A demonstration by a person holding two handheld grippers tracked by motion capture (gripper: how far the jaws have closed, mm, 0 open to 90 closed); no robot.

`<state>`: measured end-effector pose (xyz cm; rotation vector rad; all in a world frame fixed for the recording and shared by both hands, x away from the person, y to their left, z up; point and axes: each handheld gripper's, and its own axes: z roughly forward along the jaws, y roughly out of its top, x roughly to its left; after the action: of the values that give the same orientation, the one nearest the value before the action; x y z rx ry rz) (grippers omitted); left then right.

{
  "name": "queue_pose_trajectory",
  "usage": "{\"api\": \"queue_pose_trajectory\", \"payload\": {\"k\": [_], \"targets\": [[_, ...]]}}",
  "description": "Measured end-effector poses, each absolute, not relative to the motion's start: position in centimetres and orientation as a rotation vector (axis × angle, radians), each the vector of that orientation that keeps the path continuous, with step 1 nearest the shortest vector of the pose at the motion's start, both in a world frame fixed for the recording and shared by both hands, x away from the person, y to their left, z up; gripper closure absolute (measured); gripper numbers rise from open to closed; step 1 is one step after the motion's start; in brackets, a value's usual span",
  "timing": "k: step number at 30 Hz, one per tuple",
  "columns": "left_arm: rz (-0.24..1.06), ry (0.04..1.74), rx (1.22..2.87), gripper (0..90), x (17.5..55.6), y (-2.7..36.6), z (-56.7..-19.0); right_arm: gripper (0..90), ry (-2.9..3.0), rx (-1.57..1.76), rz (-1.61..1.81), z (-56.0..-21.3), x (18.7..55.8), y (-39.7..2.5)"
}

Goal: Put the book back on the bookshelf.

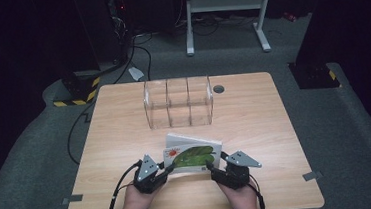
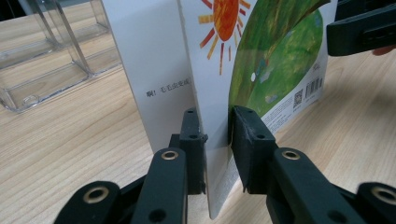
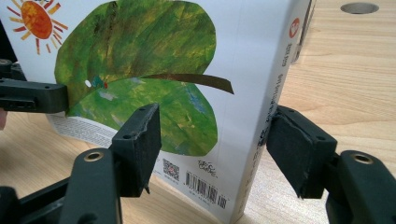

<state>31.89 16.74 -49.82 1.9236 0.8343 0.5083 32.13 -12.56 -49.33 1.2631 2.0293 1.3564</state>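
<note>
A picture book (image 1: 192, 156) with a green leaf and an orange sun on its white cover stands tilted up on the wooden table (image 1: 121, 139) near the front edge. My left gripper (image 1: 167, 168) grips its left edge. In the left gripper view the jaws (image 2: 215, 126) are shut on the thin cover (image 2: 271, 60), which is parted from a white page with printed text. My right gripper (image 1: 211, 168) is at the book's right corner. Its jaws (image 3: 212, 135) stand open astride the spine of the book (image 3: 140, 70), one in front of the cover and one behind the spine.
A clear plastic organiser (image 1: 178, 102) with three compartments stands at mid-table behind the book, and also shows in the left gripper view (image 2: 42, 60). A round grommet hole (image 1: 218, 88) lies in the tabletop to its right. Black stands and a white frame are on the floor beyond.
</note>
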Motion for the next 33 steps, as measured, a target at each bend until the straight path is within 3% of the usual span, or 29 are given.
{"api": "queue_pose_trajectory", "payload": {"k": [25,33], "targets": [[0.52,0.852,1.961,65.4,32.2,17.4,-51.1,37.7,2.046,1.141,1.35,-48.9,30.2,-12.6],[0.517,0.893,1.938,54.3,32.4,18.5,-51.0,34.2,2.061,1.119,1.358,-48.8,30.2,-12.7]]}}
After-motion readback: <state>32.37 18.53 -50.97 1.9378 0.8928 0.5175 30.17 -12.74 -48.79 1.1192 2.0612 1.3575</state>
